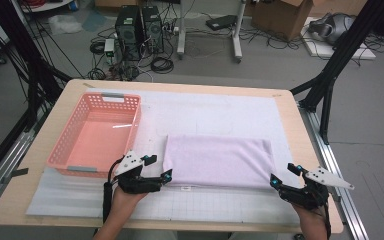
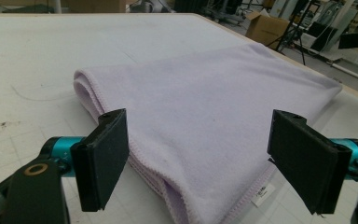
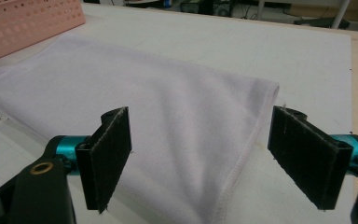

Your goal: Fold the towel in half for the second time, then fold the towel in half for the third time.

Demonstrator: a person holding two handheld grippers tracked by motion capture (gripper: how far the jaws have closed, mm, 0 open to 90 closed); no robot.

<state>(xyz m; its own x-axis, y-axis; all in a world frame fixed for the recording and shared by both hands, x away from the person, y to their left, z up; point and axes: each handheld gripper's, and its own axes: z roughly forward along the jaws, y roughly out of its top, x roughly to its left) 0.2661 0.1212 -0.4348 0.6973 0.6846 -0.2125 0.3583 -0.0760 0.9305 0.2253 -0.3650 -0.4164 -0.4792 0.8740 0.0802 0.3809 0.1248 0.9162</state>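
A folded lilac towel (image 1: 217, 161) lies flat on the white mat (image 1: 220, 112), right of the middle of the table. My left gripper (image 1: 160, 167) is open at the towel's near left corner. In the left gripper view the gripper (image 2: 201, 121) has its black pads wide apart over the folded edge of the towel (image 2: 205, 84), and neither pad touches the cloth. My right gripper (image 1: 283, 175) is open at the near right corner. In the right gripper view that gripper (image 3: 200, 114) straddles the hemmed corner of the towel (image 3: 121, 79) without pressing on it.
An empty pink plastic basket (image 1: 136, 122) stands on the left of the table, its side close to the towel's left edge; its perforated wall (image 3: 28, 18) is also in the right gripper view. A small white label (image 2: 262, 193) sticks out from the towel's near edge. Cables and boxes lie on the floor beyond the table.
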